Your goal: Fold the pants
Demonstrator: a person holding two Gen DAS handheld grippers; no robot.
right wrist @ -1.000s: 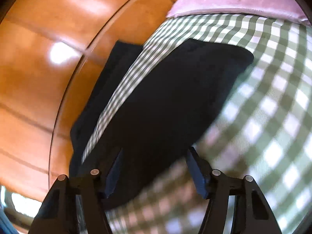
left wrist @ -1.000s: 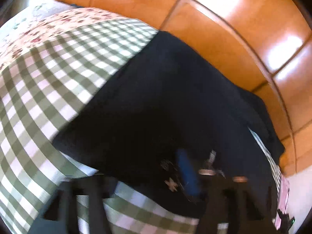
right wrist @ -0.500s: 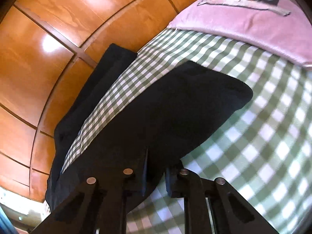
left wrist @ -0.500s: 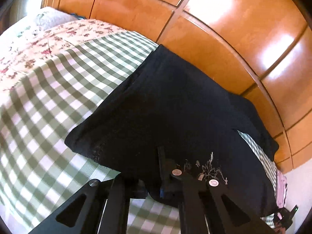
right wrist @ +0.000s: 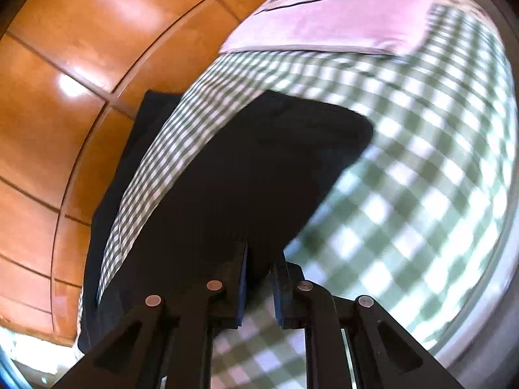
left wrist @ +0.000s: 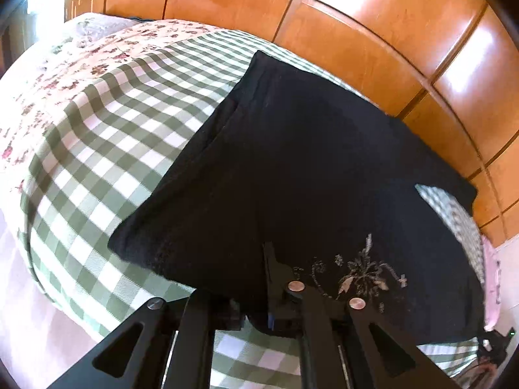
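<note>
Gripping black pants (left wrist: pixel 308 175), both grippers

Bed w/ green-white checked cotton cover (left wrist: pixel 107 149); black fabric pants (left wrist: pixel 308 175) flat on it, pink printed pillow (right wrist: pixel 340 9) beyond pants.

I see a green-and-white checked bedspread (left wrist: pixel 107 149) filling the left and centre of my left view, with a floral quilt (left wrist: pixel 65 64) beyond it at the upper left. Glossy orange wooden panels (left wrist: pixel 373 32) run across the top, and a pink printed cushion (right wrist: pixel 340 13) lies at the top of my right view.
</note>
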